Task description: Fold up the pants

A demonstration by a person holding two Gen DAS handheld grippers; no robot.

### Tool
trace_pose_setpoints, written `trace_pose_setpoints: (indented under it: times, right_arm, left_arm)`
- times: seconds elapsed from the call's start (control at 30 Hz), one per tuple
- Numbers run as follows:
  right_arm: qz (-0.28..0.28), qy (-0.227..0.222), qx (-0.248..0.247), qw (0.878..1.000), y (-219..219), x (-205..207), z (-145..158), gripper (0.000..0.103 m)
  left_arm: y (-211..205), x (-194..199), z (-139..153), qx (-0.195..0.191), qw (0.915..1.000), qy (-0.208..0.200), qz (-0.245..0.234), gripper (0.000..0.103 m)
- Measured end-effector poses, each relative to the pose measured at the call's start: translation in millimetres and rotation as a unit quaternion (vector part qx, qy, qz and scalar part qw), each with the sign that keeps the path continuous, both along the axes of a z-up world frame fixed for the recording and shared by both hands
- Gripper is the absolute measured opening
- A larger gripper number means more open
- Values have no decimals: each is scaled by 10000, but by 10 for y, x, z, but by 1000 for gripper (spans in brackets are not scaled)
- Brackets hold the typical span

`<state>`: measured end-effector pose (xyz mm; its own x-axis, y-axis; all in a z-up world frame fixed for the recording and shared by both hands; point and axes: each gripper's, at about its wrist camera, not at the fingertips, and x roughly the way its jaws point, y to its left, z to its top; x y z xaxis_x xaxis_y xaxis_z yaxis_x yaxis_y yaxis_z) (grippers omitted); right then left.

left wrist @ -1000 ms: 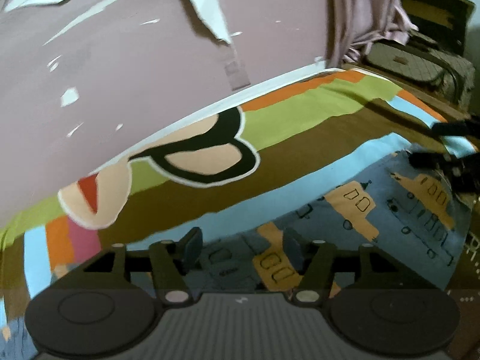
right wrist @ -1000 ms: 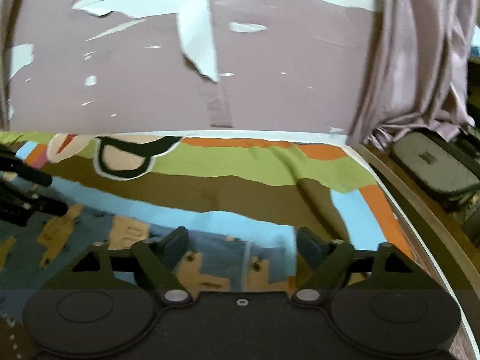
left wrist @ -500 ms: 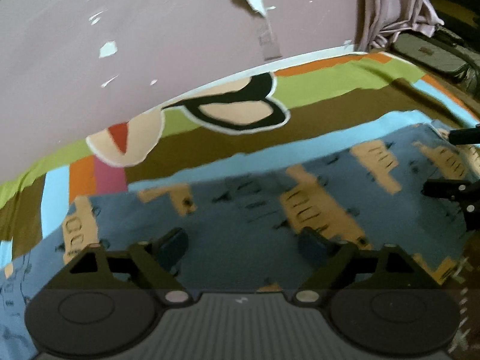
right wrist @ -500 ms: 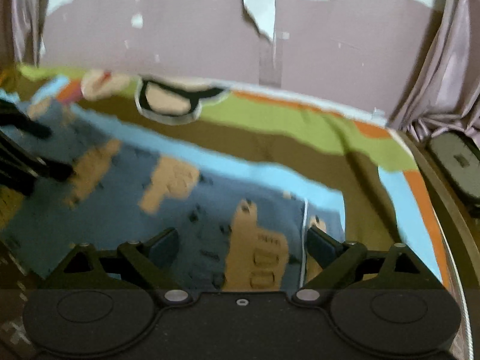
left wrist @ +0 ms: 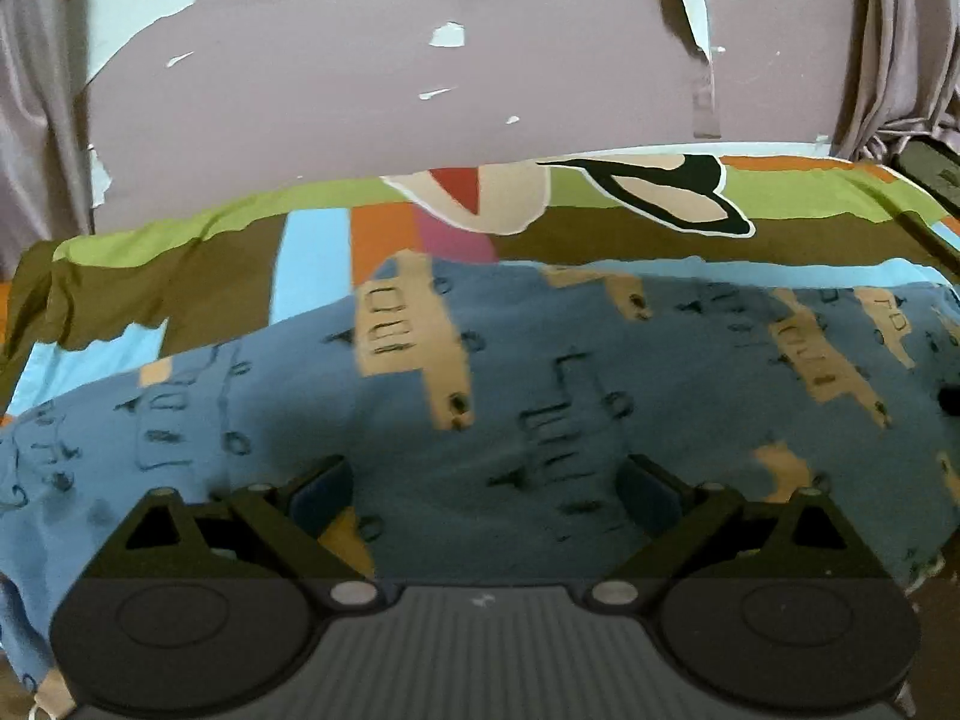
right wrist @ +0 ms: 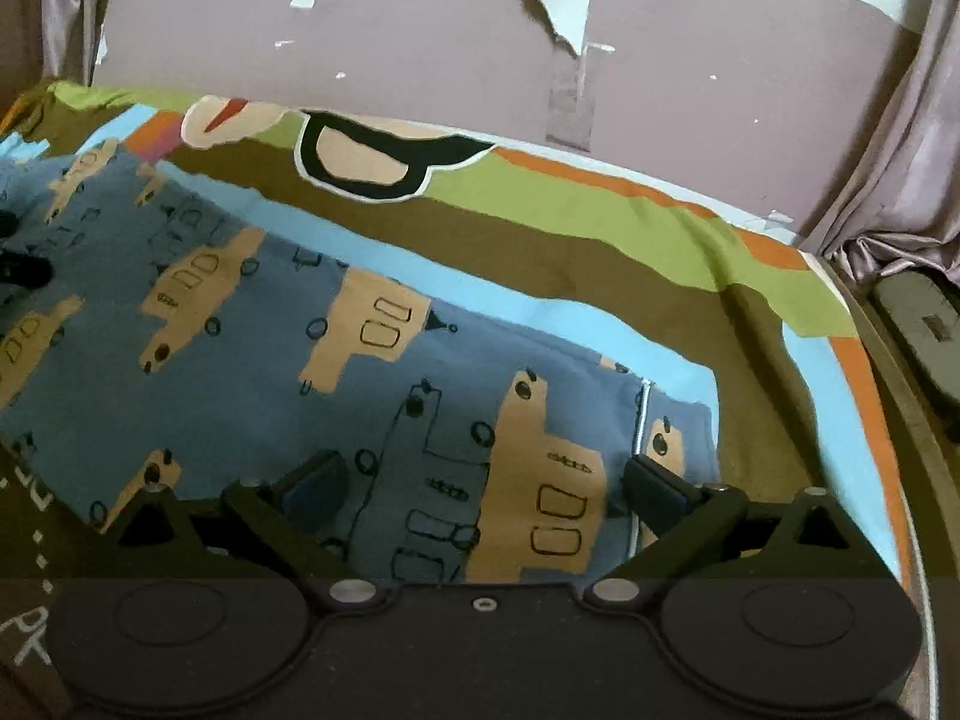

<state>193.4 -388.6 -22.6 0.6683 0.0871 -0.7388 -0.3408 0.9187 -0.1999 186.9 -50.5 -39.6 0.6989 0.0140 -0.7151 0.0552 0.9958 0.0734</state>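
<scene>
Blue pants (left wrist: 540,372) printed with tan vehicles lie spread flat across a striped bedsheet (left wrist: 210,264). They also fill the right wrist view (right wrist: 360,372), where a white seam line (right wrist: 643,420) runs near their right edge. My left gripper (left wrist: 483,489) is open and empty, low over the cloth. My right gripper (right wrist: 480,480) is open and empty over the pants' right end. The left gripper's dark fingertips (right wrist: 21,267) show at the far left of the right wrist view.
A mauve wall (left wrist: 420,60) with peeling paint rises behind the bed. Curtains (right wrist: 900,168) hang at the right, above a grey case (right wrist: 924,330) beside the bed's wooden edge (right wrist: 900,420). Curtain folds (left wrist: 36,120) also hang at the left.
Both grippers have opened wider and drawn back and up. The pants now lie spread flat on the sheet, with more of them in view.
</scene>
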Motion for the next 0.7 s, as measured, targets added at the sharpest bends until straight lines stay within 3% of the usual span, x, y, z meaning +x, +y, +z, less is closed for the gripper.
trace_pose_setpoints:
  times: [0.2,0.33,0.43,0.5,0.6,0.7]
  right_arm:
    - [-434,35,290,9986,-155,-65,199,102]
    - [-967,-8,748,9925,-340,-305,384,102]
    - [-1672,175,1521,9740,-582,-485,438,102]
    - [-2088,293,2083,9551,-757,-576,438,102]
    - [-2402,443,2642,9330,-934,-632,384,102]
    - [-2589,694,2920,9181,-1041,-610,251,102]
  left_arm:
    - [63,-94,197,-252,9993,12,276,100]
    - [-225,-90,348,-633,9977,-222,-42,101]
    - [-667,24,381,-796,9950,-277,-529,103]
    - [-996,118,336,-786,9922,-209,-940,103]
    - [-1508,226,210,-473,9862,-86,-1582,103]
    - [-1850,238,16,117,9804,-16,-1966,103]
